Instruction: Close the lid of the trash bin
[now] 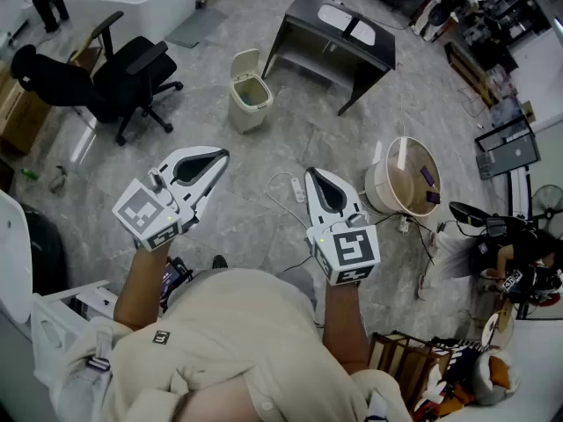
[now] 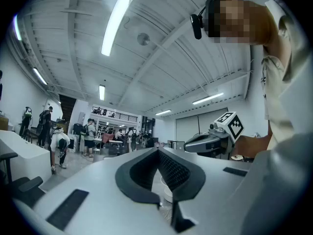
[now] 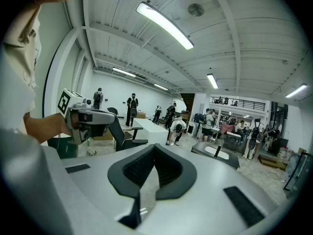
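Observation:
A small cream trash bin (image 1: 250, 98) stands on the grey floor ahead, its lid (image 1: 245, 61) tipped up at the back and the top open. My left gripper (image 1: 220, 154) is held at waist height, well short of the bin, jaws shut with nothing in them. My right gripper (image 1: 315, 173) hovers beside it to the right, also shut and holding nothing. Both gripper views look out level across the room: the left gripper view shows its own shut jaws and the right gripper (image 2: 215, 140); the right gripper view shows the left gripper (image 3: 83, 119). The bin appears in neither.
A black office chair (image 1: 123, 77) sits left of the bin and a dark table (image 1: 339, 33) behind it to the right. A large round cream bin (image 1: 403, 178) stands at the right. A power strip with cables (image 1: 295, 187) lies on the floor between the grippers.

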Demonstrator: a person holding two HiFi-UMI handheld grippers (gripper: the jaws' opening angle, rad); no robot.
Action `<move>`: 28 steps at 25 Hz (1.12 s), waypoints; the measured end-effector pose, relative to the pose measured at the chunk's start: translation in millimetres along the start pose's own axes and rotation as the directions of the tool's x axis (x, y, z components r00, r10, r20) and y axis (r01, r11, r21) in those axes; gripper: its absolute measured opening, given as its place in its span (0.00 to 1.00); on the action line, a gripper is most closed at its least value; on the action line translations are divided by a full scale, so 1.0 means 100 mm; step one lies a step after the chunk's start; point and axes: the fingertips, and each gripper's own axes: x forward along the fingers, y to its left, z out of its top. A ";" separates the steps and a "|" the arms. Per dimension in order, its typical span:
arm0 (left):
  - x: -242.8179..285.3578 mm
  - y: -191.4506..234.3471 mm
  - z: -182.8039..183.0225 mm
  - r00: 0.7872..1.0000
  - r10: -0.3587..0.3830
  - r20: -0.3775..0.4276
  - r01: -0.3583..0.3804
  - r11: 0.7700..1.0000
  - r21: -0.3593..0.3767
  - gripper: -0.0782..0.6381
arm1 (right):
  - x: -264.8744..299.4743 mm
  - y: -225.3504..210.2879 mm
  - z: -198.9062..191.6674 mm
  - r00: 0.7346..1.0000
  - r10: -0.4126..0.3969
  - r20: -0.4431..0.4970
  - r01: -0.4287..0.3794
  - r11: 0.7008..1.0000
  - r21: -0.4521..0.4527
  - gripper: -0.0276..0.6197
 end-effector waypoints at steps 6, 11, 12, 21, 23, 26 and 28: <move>0.00 0.19 -0.05 0.999 0.033 0.009 -0.033 0.999 -0.016 0.13 | 0.15 0.00 0.07 0.999 0.033 0.026 -0.033 0.999 0.009 0.08; 0.12 0.19 -0.17 0.999 0.043 -0.009 -0.043 0.999 -0.026 0.13 | 0.24 -0.12 -0.04 0.999 0.047 0.026 -0.047 0.999 0.021 0.08; 0.15 0.19 -0.19 0.999 0.050 -0.016 -0.050 0.998 -0.026 0.13 | 0.26 -0.16 -0.06 0.998 0.049 0.031 -0.050 0.998 0.030 0.08; 0.59 0.38 -0.28 0.986 0.148 -0.076 -0.149 0.989 0.004 0.13 | 0.68 -0.72 -0.26 0.991 0.123 0.060 -0.128 0.987 0.097 0.08; 0.79 0.43 -0.30 0.982 0.173 -0.082 -0.173 0.985 0.008 0.13 | 0.76 -0.91 -0.29 0.987 0.147 0.066 -0.153 0.984 0.091 0.08; 1.23 0.42 -0.35 0.978 0.185 -0.092 -0.184 0.983 0.022 0.13 | 0.82 -1.32 -0.38 0.983 0.169 0.075 -0.175 0.981 0.080 0.08; 1.56 0.38 -0.40 0.977 0.184 -0.103 -0.181 0.983 0.036 0.13 | 0.84 -1.65 -0.52 0.983 0.171 0.071 -0.177 0.980 0.095 0.08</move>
